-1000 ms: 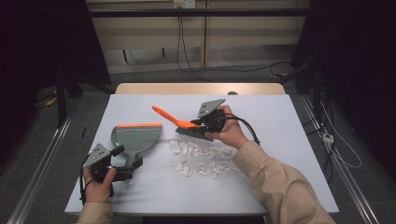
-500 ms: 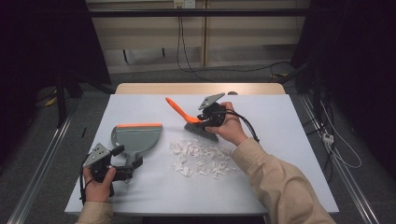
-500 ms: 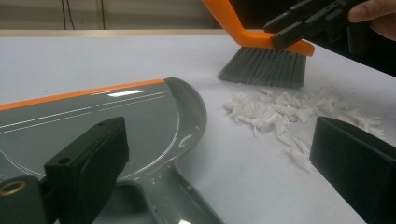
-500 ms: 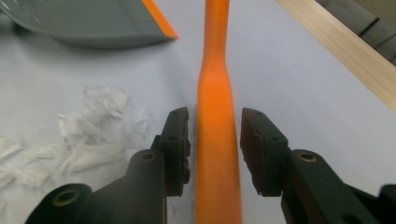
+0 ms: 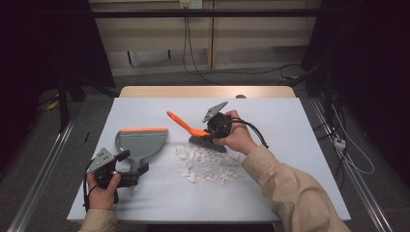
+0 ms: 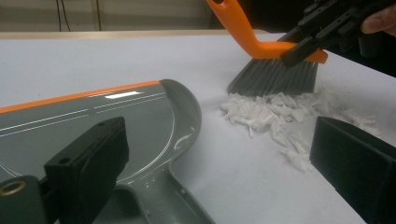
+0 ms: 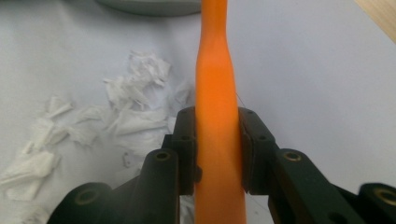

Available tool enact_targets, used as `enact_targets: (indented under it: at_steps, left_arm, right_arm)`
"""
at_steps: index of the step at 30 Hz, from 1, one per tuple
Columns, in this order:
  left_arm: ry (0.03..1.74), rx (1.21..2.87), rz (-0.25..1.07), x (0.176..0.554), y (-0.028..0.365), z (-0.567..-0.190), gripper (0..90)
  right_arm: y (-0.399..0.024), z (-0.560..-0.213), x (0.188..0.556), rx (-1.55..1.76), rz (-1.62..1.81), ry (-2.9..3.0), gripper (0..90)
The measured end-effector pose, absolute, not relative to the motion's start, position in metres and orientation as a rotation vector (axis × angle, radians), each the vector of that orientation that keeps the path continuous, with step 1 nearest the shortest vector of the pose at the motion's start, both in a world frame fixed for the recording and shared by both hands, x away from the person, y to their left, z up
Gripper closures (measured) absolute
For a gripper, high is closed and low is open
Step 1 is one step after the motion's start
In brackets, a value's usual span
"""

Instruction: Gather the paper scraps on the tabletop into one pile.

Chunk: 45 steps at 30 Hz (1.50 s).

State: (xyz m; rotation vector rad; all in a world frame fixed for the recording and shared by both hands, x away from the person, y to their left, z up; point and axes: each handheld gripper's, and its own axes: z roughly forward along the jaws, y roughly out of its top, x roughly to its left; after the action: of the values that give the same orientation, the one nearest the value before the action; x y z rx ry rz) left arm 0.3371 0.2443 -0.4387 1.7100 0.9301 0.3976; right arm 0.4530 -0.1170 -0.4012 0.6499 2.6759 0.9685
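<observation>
We're in a lab or recording room: white tabletop (image 5: 300, 145) in a dark curtained space, metal rails (image 5: 43, 164) on the floor, cables (image 5: 241, 72) trailing along the wall, wall socket (image 5: 189, 4).

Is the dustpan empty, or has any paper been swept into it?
Empty: the dustpan has a bare grey tray, and the paper scraps lie on the table beside it.

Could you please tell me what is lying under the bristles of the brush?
White paper scraps lie at the brush bristle tips on the table. Whatever sits directly beneath the bristles is covered.
</observation>
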Motion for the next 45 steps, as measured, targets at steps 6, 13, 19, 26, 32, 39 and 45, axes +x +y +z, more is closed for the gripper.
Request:
enact_targets:
  at_steps: [6, 13, 19, 26, 32, 39, 45]
  left_arm:
    - [0.93, 1.709, 0.404, 0.337, 0.244, -0.438, 4.4]
    - [0.93, 1.719, 0.417, 0.337, 0.246, -0.439, 4.4]
    - [0.925, 1.718, 0.423, 0.336, 0.246, -0.438, 4.4]
    - [0.922, 1.716, 0.427, 0.335, 0.245, -0.437, 4.4]
    - [0.93, 1.711, 0.432, 0.335, 0.246, -0.437, 4.4]
    - [0.929, 1.715, 0.431, 0.335, 0.246, -0.437, 4.4]
    - [0.93, 1.709, 0.428, 0.335, 0.245, -0.437, 4.4]
  right_arm:
    - [-0.121, -0.385, 0.452, 0.688, 1.016, 2.574, 71.6]
    - [-0.124, -0.371, 0.445, 0.806, 1.108, 2.515, 71.5]
    - [-0.118, -0.365, 0.43, 0.965, 1.214, 2.5, 71.5]
    - [-0.103, -0.372, 0.41, 1.176, 1.319, 2.501, 71.5]
    - [-0.09, -0.377, 0.399, 1.257, 1.383, 2.525, 71.5]
    - [-0.078, -0.388, 0.389, 1.325, 1.415, 2.57, 71.5]
    - [-0.068, -0.402, 0.382, 1.388, 1.406, 2.603, 71.5]
